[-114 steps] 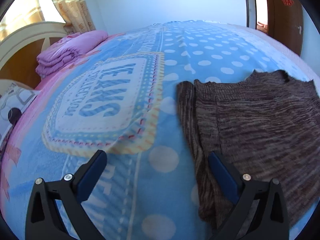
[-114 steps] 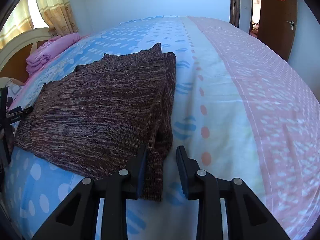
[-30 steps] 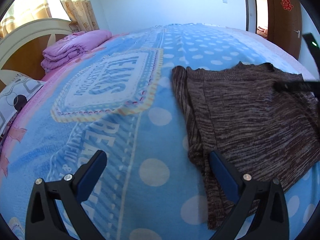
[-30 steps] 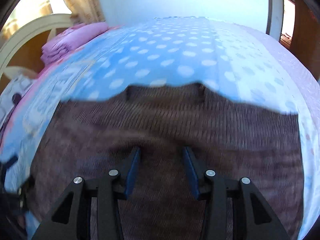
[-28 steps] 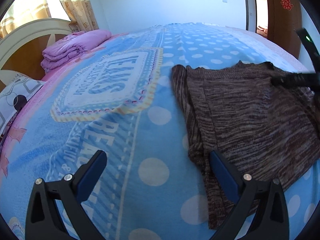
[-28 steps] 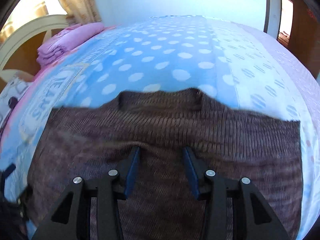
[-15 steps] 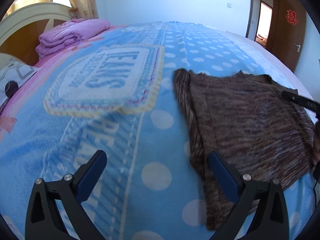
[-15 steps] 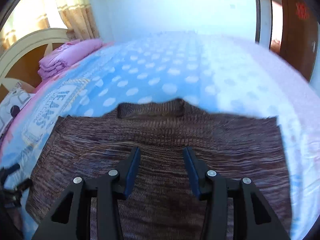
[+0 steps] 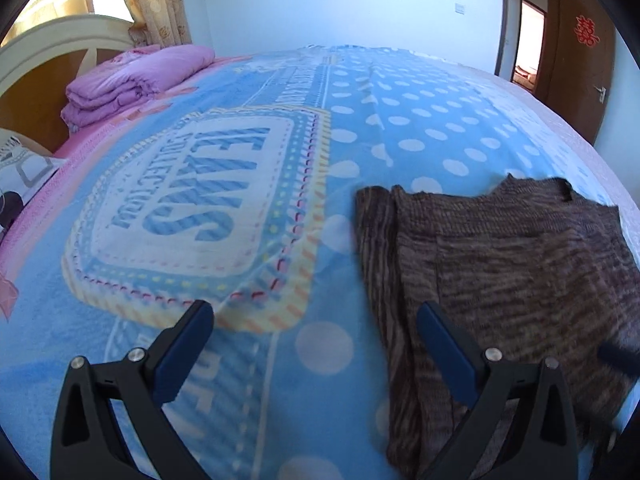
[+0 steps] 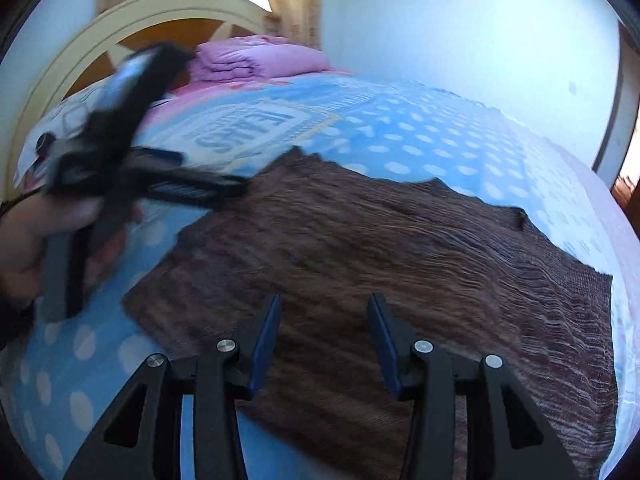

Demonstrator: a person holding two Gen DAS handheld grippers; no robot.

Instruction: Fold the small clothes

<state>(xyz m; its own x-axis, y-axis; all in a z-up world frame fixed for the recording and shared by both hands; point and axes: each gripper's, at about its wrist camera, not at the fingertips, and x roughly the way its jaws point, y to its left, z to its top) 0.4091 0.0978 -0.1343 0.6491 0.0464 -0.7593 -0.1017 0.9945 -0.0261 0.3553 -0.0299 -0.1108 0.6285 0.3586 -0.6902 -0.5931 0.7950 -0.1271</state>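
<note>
The bed (image 9: 400, 128) has a blue cover w/ white dots and a big printed label. On it the brown sweater (image 9: 520, 264) lies flat, partly folded, its left edge doubled over in a strip. A folded pink blanket (image 9: 132, 84) sits near the headboard (image 10: 132, 20), well apart from the sweater. The left tool (image 9: 316, 332) is spread wide, holding nothing; its right finger is over the sweater's left edge, the other over bare cover. The right tool (image 10: 324, 328) is also released, approx. half spread, above the sweater's near part.
</note>
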